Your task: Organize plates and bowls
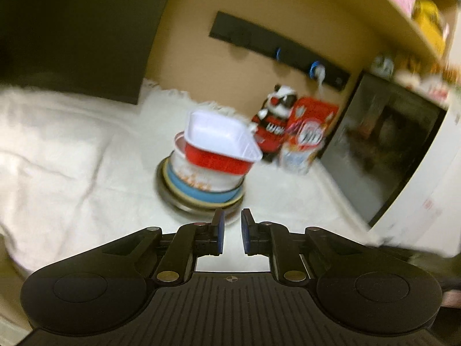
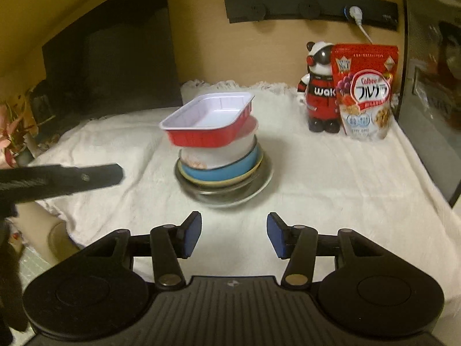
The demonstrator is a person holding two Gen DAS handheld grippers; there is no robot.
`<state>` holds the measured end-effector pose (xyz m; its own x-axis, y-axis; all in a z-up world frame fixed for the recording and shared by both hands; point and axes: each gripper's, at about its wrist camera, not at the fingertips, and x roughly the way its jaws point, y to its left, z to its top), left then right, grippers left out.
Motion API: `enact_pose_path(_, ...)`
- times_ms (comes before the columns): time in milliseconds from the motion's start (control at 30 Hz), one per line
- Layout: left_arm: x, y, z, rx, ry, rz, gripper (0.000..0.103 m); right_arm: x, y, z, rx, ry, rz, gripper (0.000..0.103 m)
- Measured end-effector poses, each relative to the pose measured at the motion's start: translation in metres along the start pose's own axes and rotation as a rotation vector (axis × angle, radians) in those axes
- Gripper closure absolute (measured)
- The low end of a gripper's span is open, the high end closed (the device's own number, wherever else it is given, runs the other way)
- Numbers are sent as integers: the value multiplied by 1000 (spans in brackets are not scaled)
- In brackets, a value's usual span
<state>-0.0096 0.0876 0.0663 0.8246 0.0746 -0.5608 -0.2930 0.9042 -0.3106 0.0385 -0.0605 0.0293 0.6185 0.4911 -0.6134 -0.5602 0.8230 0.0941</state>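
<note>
A stack of dishes stands on the white cloth: a red rectangular foil tray (image 2: 207,121) with a white inside on top, tilted, over a white bowl (image 2: 219,151), a blue bowl (image 2: 227,167), a yellowish plate and a metal plate (image 2: 253,187) at the bottom. The left wrist view shows the same stack, with the tray (image 1: 222,141) on top. My left gripper (image 1: 232,222) is just in front of the stack, empty, its jaws a narrow gap apart. My right gripper (image 2: 234,227) is open and empty, a little short of the stack. The left gripper's finger (image 2: 95,174) shows at the left.
A red cereal bag (image 2: 364,92) and a panda figure (image 2: 319,86) stand at the back right beside a dark appliance (image 2: 432,86). A black power strip (image 2: 311,8) runs along the wall. A black panel (image 2: 115,57) is at the back left, a plant (image 2: 14,132) at the far left.
</note>
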Motion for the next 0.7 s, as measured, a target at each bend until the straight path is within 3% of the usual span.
enact_pose_path(67,-1,-12,-5,71,12,32,88,-11,2,-4,8,-19,4,53)
enact_pose_path(233,-6,-28,-22,119,29,120,88,-20,9,-10,4,-47,-15,51)
enact_pose_path(700,-16,-31,-21,124,24,159,88,-20,13,-4,11,-38,13,51)
